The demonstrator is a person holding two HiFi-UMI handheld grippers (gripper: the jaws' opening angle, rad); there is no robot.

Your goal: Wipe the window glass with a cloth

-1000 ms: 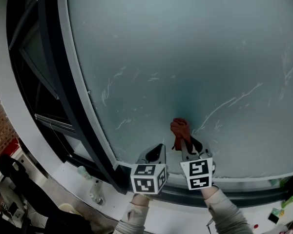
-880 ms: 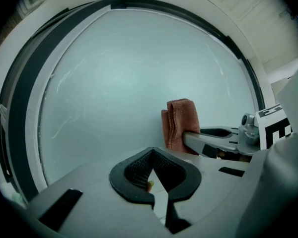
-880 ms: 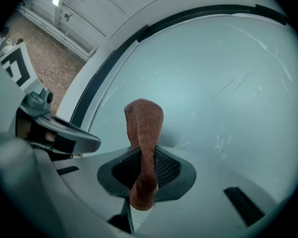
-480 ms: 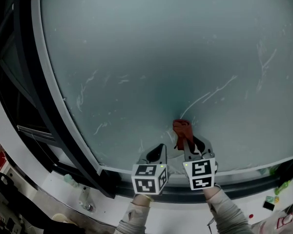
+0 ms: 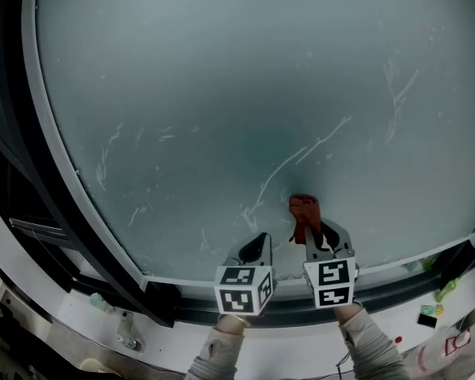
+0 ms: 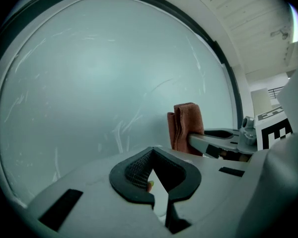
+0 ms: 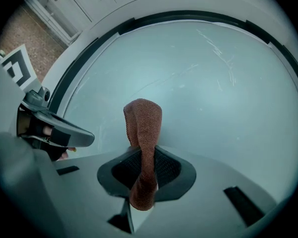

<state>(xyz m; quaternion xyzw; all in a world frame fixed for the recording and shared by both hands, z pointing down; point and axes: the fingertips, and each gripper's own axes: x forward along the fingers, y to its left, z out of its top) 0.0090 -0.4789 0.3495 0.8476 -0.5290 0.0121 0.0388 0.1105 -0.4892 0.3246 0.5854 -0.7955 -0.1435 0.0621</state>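
Low on the window glass (image 5: 222, 93), the right claw (image 5: 309, 240) is clenched on a folded red-brown cloth (image 5: 304, 210), whose tip is close to the pane. The left claw (image 5: 258, 245) is closed on nothing. To wipe well, I would press the cloth flat and cross the white streaks (image 5: 289, 169) with overlapping strokes.

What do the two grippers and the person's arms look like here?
The left gripper and the right gripper match: grey plastic bodies, two jaws lined with black mesh-textured pads. Each carries a white cube printed with black square markers. The person wears light grey-beige long sleeves.
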